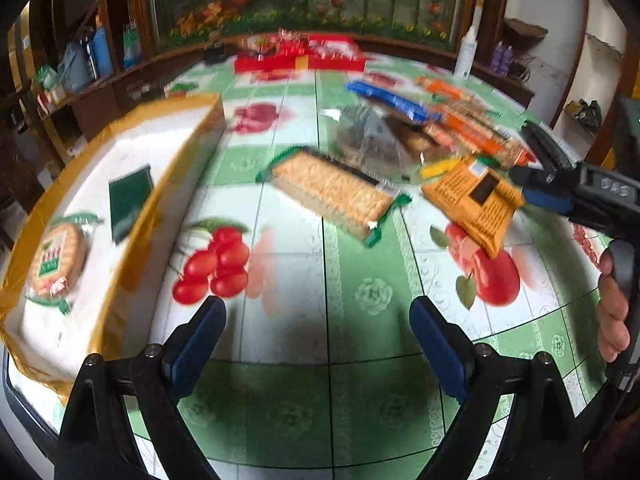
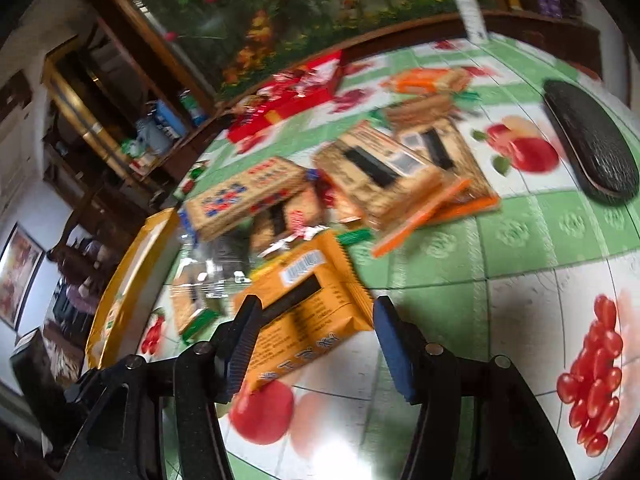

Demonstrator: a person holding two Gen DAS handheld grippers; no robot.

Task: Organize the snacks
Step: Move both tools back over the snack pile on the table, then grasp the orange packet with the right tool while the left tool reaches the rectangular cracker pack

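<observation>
From the left wrist, a table point(image 1: 320, 264) is wearing a green-and-white fruit-print cloth, backed by dark wooden shelving point(image 1: 84, 80). The left gripper point(image 1: 318, 320) is hanging wide apart over bare cloth, empty. A white tray point(image 1: 132, 148) is sitting to its left, holding a round biscuit pack point(image 1: 60, 260). From the right wrist, the right gripper point(image 2: 316, 320) is standing parted around an orange snack packet point(image 2: 304, 300), pads apparently clear. A dark case point(image 2: 592, 144) is lying far right.

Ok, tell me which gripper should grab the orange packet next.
Right. The right gripper is open with the orange packet already between its fingers. The left gripper is open over bare tablecloth, nearer the cracker pack.
</observation>
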